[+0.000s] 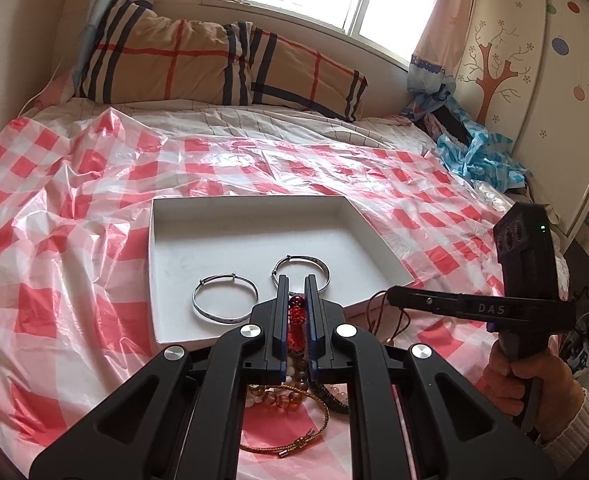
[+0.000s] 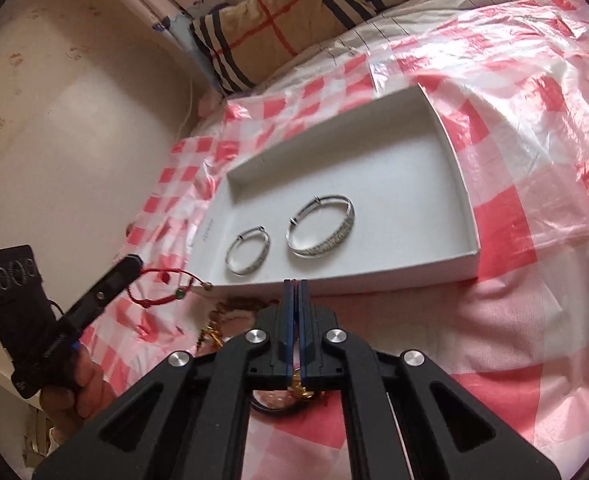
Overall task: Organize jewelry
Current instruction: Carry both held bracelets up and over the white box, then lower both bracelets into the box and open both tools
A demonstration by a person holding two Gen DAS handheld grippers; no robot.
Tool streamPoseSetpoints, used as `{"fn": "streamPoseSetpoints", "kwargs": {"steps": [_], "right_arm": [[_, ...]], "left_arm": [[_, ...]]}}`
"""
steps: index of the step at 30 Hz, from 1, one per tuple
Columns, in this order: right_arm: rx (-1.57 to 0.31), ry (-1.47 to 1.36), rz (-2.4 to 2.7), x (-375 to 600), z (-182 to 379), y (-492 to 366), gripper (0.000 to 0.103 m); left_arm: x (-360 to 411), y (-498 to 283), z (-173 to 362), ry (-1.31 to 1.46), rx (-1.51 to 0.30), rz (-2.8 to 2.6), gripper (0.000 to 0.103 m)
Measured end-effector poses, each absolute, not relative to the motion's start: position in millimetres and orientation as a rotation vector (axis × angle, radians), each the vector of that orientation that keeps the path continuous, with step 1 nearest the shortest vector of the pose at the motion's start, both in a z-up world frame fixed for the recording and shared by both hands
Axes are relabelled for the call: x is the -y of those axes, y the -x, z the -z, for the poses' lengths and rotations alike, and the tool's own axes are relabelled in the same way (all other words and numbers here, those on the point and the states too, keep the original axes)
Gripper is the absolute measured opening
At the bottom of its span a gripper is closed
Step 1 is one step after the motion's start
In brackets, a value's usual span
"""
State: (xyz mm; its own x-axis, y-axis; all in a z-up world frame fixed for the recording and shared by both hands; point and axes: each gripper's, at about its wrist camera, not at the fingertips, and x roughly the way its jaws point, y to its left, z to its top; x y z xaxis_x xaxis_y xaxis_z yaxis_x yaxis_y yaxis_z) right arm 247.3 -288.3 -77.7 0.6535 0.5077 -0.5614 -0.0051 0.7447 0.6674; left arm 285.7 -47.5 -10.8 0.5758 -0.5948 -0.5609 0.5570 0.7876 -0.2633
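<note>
while a red beaded bracelet (image 1: 297, 326) is clamped between the closed jaws of the left gripper (image 1: 297, 292), its string is seen in the right wrist view hanging from the tips just short of the near edge of the white box (image 2: 446, 268). the bracelet's beads are lined up along the fingers, so its long axis points straight at the box. two silver bangles are already laid inside, the smaller silver bangle (image 2: 249, 254) toward the near left corner and the larger silver bangle (image 2: 321, 225) just beside it toward the middle; the far half of the box floor is bare. the jaws of the right gripper (image 2: 294, 286) are pressed together, with something gold caught low between them, possibly a gold charm (image 2: 299, 389), though the view there is too cramped to be sure. a heap of loose bracelets (image 1: 294, 394) is left on the checked plastic sheet (image 1: 74, 280), below the grippers and outside the near edge of the box. the left hand is judged the nearer one for the coming placement: the box lies directly ahead of its jaws, so a short forward carry over the near wall is called for before release.
</note>
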Motion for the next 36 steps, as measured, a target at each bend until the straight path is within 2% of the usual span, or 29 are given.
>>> {"fn": "streamPoseSetpoints", "kwargs": {"steps": [5,11,33,36], "right_arm": [[-0.721,-0.696,-0.331,294.7,54.9,-243.0,0.003],[-0.698,-0.66,-0.358,291.6,39.5,-257.5,0.003],[-0.728,-0.673,-0.374,278.4,58.5,-302.6,0.003],[-0.773,-0.656,-0.298,279.9,69.5,-306.2,0.003]], "left_arm": [[49.8,-290.6,11.9,0.081,-0.687,0.667,0.007],[59.7,-300.1,14.1,0.1,-0.7,0.665,0.007],[83.7,-331.7,34.0,0.121,-0.743,0.634,0.007],[84.3,-338.1,44.8,0.12,-0.775,0.584,0.013]]}}
